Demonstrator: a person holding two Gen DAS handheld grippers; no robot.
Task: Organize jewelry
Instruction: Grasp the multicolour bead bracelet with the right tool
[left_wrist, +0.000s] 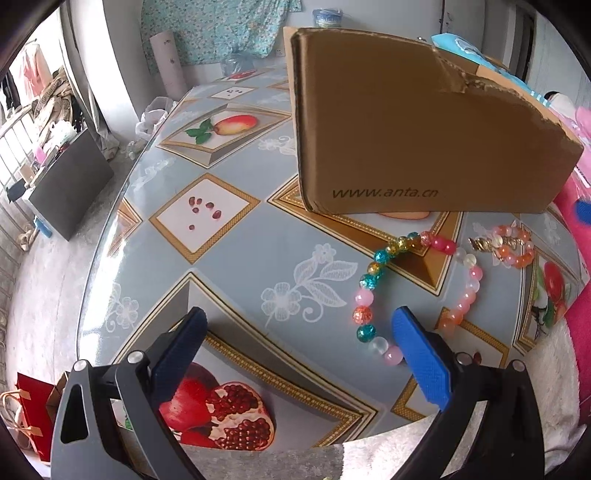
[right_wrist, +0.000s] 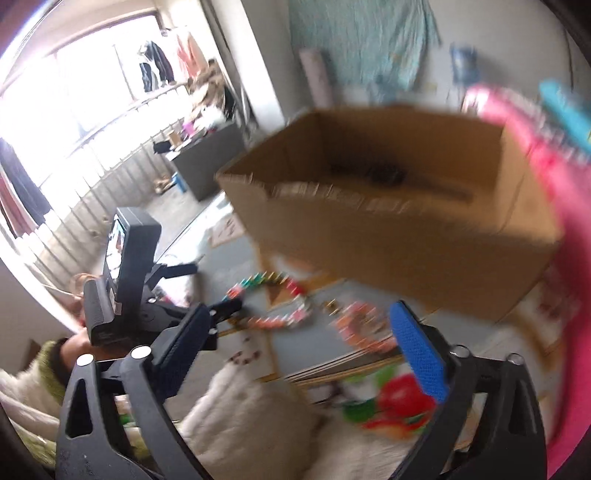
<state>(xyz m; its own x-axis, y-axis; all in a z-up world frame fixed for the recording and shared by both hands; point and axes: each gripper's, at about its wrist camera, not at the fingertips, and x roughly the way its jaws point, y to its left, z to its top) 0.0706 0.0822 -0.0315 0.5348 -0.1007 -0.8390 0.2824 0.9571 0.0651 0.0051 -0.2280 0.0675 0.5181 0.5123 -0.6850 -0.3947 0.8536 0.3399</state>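
Here, what I read off my two wrist cameras:

Necklace: a loop of round beads (left_wrist: 369, 280), teal, amber, pink, orange and frosted white, lying flat on the table (left_wrist: 236, 258) in front of the box (left_wrist: 424, 129).
Bracelet: a smaller ring of orange and pink beads (left_wrist: 515, 247) with a gold charm, just right of the necklace, not touching it as far as I can tell.
Left gripper: (left_wrist: 299, 325) fingers spread wide, holding nothing; the blue pad (left_wrist: 421, 362) sits just beside the necklace's near beads, and I cannot tell if it touches.
Right gripper: (right_wrist: 299, 325) fingers wide too, empty, above the table's near edge and a white fluffy cloth (right_wrist: 258, 417).
Edges and room: the table's curved rim runs along my left; the patterned top left of the necklace is bare; the box stands close behind the beads.
Left view only: box side printed www.anta.cn, its top edge torn.
Right view only: heavily blurred, yet it shows the box (right_wrist: 388, 206) open on top, something dark inside, and my left gripper (right_wrist: 207, 295) near the necklace (right_wrist: 273, 299).
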